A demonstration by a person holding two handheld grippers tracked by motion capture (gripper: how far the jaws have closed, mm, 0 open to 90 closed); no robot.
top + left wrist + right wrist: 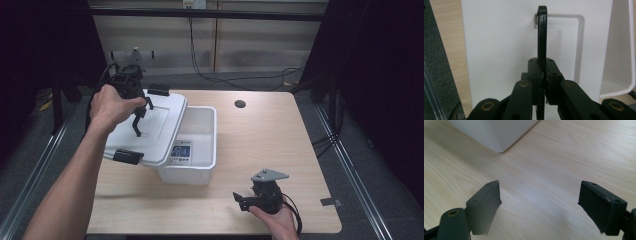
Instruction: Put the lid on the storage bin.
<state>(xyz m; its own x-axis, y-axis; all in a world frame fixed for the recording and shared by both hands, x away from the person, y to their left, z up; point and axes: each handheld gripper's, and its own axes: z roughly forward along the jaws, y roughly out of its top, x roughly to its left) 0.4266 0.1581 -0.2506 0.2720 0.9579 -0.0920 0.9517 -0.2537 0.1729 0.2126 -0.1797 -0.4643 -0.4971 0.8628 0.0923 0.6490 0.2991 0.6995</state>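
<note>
Left gripper (138,116) fingers clamped on the lid's black handle (542,35); keep the white lid (150,127) level over the storage bin (202,150). Right gripper (245,200) fingers apart, idle on the desk (270,130).

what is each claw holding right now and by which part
The left claw is shut on the black handle in the middle of the white lid, which sits askew over the white bin. The right claw is open, holding nothing.
</note>
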